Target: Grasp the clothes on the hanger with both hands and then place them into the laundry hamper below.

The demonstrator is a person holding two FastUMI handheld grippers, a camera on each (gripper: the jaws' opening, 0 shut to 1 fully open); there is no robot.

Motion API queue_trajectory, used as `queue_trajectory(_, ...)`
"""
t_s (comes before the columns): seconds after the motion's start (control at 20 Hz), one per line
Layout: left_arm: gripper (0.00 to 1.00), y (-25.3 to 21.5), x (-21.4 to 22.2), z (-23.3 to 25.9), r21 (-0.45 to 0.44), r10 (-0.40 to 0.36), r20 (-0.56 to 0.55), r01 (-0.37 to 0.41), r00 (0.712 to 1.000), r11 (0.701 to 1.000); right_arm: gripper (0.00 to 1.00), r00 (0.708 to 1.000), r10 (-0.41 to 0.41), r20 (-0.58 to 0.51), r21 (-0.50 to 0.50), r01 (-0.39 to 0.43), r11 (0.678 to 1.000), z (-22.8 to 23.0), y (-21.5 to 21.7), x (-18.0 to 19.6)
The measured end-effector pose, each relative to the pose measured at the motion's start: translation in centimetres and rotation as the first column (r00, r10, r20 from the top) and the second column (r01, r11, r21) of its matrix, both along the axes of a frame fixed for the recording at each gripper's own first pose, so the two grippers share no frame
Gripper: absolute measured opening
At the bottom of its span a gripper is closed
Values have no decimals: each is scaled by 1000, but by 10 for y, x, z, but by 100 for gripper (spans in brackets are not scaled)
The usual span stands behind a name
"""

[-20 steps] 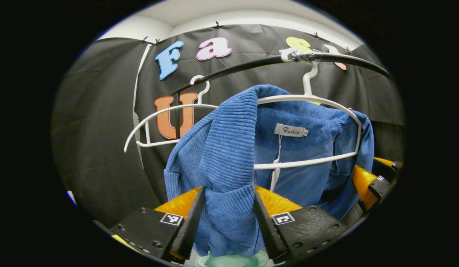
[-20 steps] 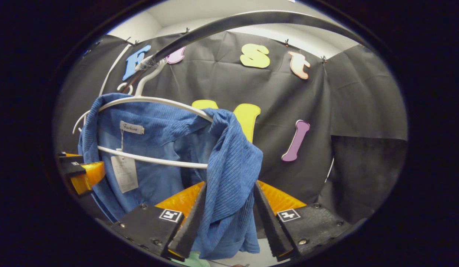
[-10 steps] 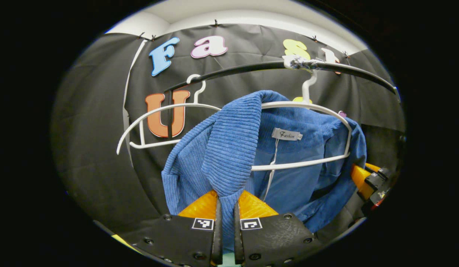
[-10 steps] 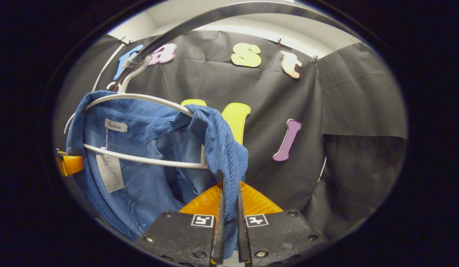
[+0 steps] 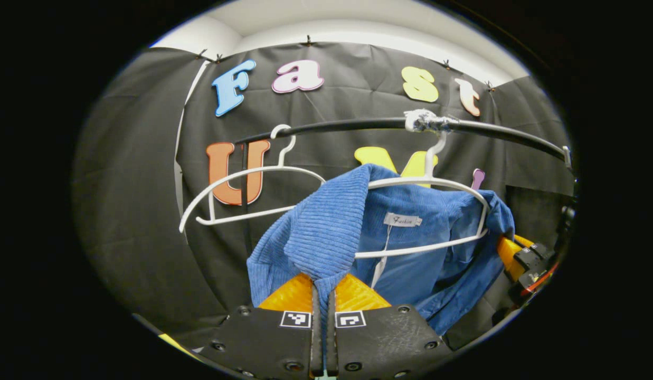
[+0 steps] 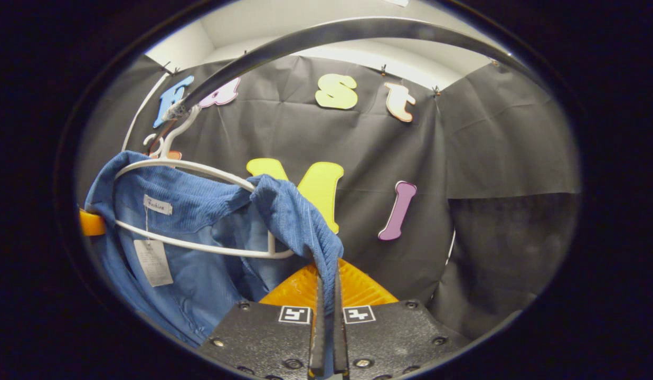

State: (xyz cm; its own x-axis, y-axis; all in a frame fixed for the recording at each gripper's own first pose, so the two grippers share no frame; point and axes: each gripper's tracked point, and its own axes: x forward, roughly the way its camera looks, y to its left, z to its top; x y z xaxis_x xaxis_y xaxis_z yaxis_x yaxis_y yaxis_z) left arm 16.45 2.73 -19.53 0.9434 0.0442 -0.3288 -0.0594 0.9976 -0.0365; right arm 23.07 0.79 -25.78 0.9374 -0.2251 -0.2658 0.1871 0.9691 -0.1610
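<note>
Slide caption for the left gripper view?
Left gripper shut on blue ribbed garment draped on white plastic hanger.

A black rail (image 5: 358,125) runs across overhead, and in the right gripper view it arcs close above (image 6: 315,37). Two white hangers hang from it side by side. The bare hanger (image 5: 236,182) sits toward the rail's left end; the space inside its loop is open. The other hanger (image 5: 432,182) carries a blue garment (image 5: 331,232) draped over both its shoulders, which blocks the way through it and below its lower bar. The black cloth wall (image 6: 490,158) closes off the back. To the right of the garment in the right gripper view, the room up to the wall is free.
</note>
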Motion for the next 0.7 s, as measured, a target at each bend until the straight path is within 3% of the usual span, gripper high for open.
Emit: queue_trajectory(0.7, 3, 47, 1, 50, 120, 47, 61, -54, 997, 991, 6, 996, -38, 81, -53, 42, 998, 35, -20, 2)
